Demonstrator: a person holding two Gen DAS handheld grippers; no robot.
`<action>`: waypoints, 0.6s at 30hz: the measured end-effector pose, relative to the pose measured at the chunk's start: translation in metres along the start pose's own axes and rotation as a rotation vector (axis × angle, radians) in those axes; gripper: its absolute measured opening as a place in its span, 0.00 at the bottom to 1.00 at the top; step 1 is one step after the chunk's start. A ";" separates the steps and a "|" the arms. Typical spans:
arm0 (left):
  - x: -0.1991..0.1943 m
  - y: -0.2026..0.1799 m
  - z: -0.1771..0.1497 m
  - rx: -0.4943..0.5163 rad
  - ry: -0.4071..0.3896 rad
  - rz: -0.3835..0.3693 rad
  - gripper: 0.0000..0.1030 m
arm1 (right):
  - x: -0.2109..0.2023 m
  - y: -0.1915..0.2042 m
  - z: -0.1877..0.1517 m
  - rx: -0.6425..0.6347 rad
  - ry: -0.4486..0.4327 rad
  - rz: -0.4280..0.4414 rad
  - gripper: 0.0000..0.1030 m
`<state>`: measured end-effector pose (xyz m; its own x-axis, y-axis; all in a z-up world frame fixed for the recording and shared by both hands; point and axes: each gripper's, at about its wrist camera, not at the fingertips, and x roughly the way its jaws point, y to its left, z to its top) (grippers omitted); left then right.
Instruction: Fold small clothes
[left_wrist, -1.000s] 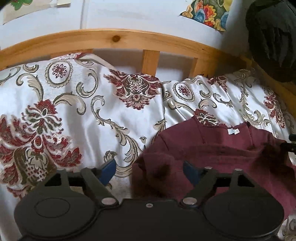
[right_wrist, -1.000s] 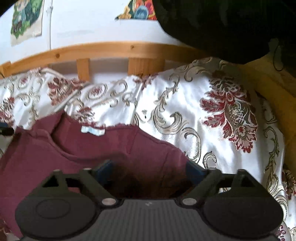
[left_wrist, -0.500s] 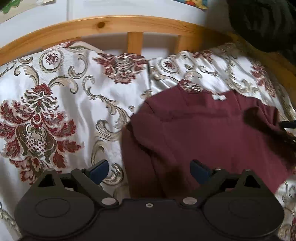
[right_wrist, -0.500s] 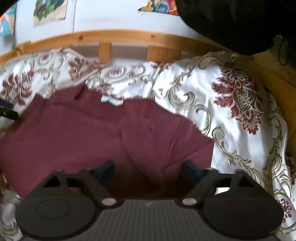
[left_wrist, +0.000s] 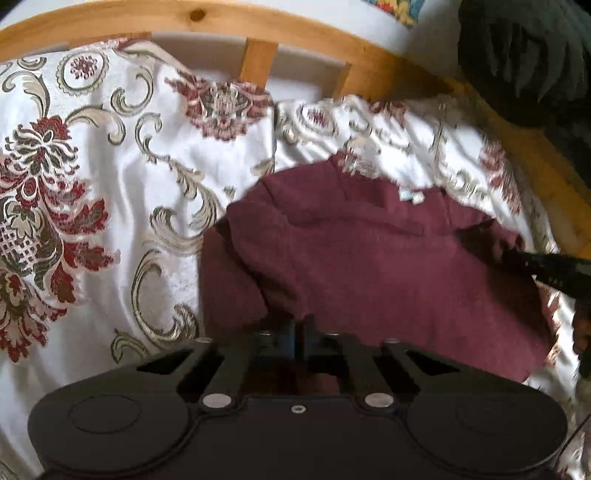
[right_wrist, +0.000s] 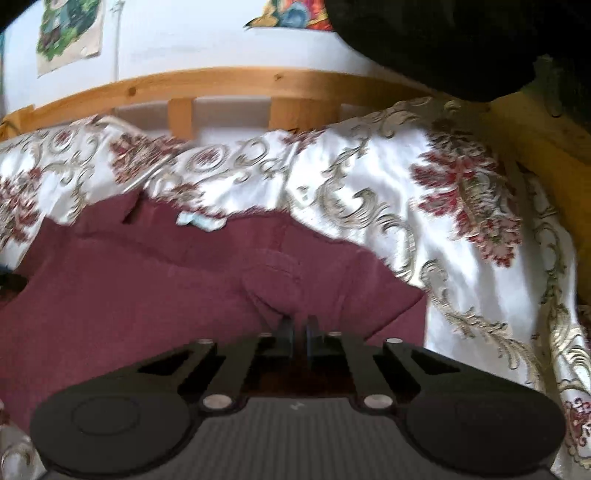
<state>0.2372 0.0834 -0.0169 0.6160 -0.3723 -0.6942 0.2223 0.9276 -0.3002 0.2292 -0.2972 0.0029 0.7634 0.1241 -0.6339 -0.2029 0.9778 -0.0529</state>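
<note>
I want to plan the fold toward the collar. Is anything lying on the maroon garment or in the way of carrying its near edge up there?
Nothing visible: the maroon garment lies bare up to its label.

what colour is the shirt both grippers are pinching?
The shirt is dark maroon, with a small pale label at the neck; clearest in the left wrist view.

The shirt (left_wrist: 369, 266) is soft maroon cloth, matt and a little fuzzy, with a small pale label (right_wrist: 199, 221) of woven cloth at its neck. Under it the bedspread (left_wrist: 110, 221) is shiny satin-like cloth, smooth and glossy, with raised woven flowers and scrolls. The bed rail (right_wrist: 229, 85) is pale varnished wood showing knots. The left tool (left_wrist: 297, 332) and right tool (right_wrist: 299, 332) are matt black plastic with small bright metal rivets.
</note>
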 end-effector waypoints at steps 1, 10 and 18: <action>-0.004 -0.003 0.001 0.015 -0.024 0.008 0.02 | -0.003 -0.003 0.002 0.010 -0.017 -0.012 0.05; 0.000 -0.016 0.000 0.127 -0.099 0.100 0.02 | 0.004 -0.020 0.005 0.078 0.002 -0.082 0.05; 0.009 -0.002 0.000 0.039 -0.039 0.080 0.22 | 0.015 -0.031 -0.010 0.171 0.079 -0.051 0.11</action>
<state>0.2420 0.0780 -0.0225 0.6622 -0.2957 -0.6885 0.2000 0.9552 -0.2180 0.2410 -0.3270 -0.0127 0.7183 0.0666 -0.6925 -0.0532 0.9978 0.0407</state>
